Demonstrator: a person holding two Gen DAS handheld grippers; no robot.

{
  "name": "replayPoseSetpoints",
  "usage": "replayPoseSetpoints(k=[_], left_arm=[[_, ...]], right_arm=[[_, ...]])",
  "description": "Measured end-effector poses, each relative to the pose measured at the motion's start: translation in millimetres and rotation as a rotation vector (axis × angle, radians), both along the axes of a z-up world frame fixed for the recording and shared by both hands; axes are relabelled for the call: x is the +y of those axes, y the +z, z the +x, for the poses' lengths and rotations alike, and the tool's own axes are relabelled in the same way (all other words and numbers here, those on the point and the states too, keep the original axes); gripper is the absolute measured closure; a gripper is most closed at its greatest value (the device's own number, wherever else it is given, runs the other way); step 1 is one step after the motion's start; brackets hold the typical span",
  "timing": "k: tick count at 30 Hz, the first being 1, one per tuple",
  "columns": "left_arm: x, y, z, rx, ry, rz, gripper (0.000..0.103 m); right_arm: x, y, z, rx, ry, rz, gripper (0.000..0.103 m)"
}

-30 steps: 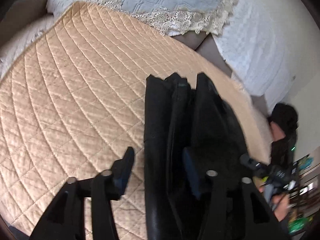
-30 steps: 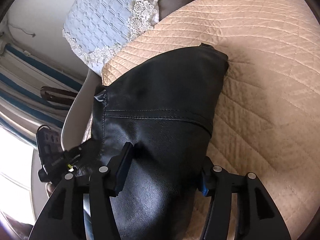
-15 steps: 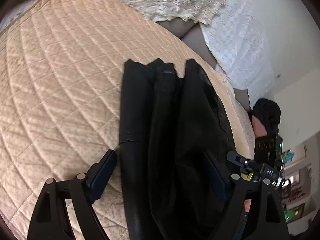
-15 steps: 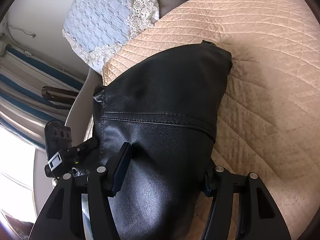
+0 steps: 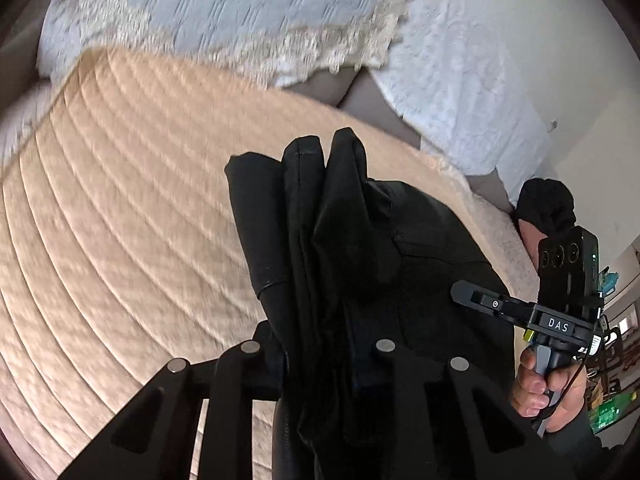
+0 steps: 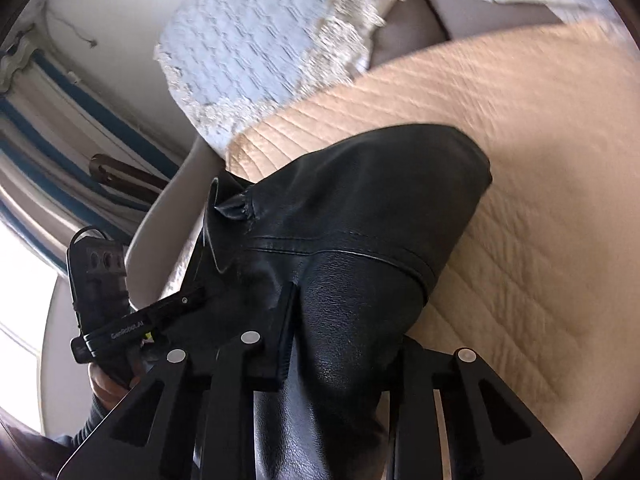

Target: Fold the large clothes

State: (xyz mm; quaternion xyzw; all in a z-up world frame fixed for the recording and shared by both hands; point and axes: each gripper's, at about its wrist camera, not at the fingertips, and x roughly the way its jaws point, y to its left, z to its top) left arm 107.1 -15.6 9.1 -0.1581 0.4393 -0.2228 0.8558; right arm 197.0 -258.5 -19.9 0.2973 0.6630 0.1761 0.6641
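The black jacket point(image 5: 360, 264) lies bunched in folds on the beige quilt point(image 5: 120, 220), near the lace pillows point(image 5: 240, 12). Both grippers have just been closing. The left gripper point(image 5: 320, 364) now pinches the folds of the jacket. The right gripper point(image 6: 344, 344) squeezes a thick roll of it.

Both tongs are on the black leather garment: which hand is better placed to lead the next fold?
Probably the right. The right tongs have just closed on the garment's broad smooth panel; the left tongs pinch bunched folds.
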Motion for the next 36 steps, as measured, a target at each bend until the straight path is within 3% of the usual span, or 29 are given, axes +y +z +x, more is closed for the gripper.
replayPoseSetpoints(k=[7, 12, 15, 17, 19, 23, 29, 33, 36], left_arm=[[33, 25, 51, -0.056, 0.038, 0.027, 0.081], [51, 31, 95, -0.094, 0.072, 0.039, 0.080], [60, 15, 121, -0.085, 0.095, 0.052, 0.079], [62, -8, 139, -0.038, 0.110, 0.089, 0.077], [64, -37, 150, 0.044, 0.132, 0.147, 0.070], [81, -36, 131, 0.002, 0.156, 0.109, 0.066], [77, 4, 70, -0.121, 0.178, 0.137, 0.068], [57, 8, 45, -0.169, 0.149, 0.176, 0.068], [46, -21, 57, -0.085, 0.154, 0.269, 0.065]], right_arm=[[32, -14, 60, -0.055, 0.046, -0.001, 0.077], [48, -42, 104, -0.068, 0.053, 0.006, 0.075], [57, -83, 117, 0.001, 0.074, -0.033, 0.062], [61, -109, 114, 0.068, 0.107, -0.113, 0.055], [60, -115, 107, 0.064, 0.125, -0.164, 0.051], [46, -86, 93, -0.010, 0.120, -0.191, 0.050], [51, -33, 64, -0.111, 0.168, -0.213, 0.050], [70, -38, 53, -0.108, 0.247, -0.261, 0.050], [75, -56, 47, -0.082, 0.274, -0.296, 0.048]])
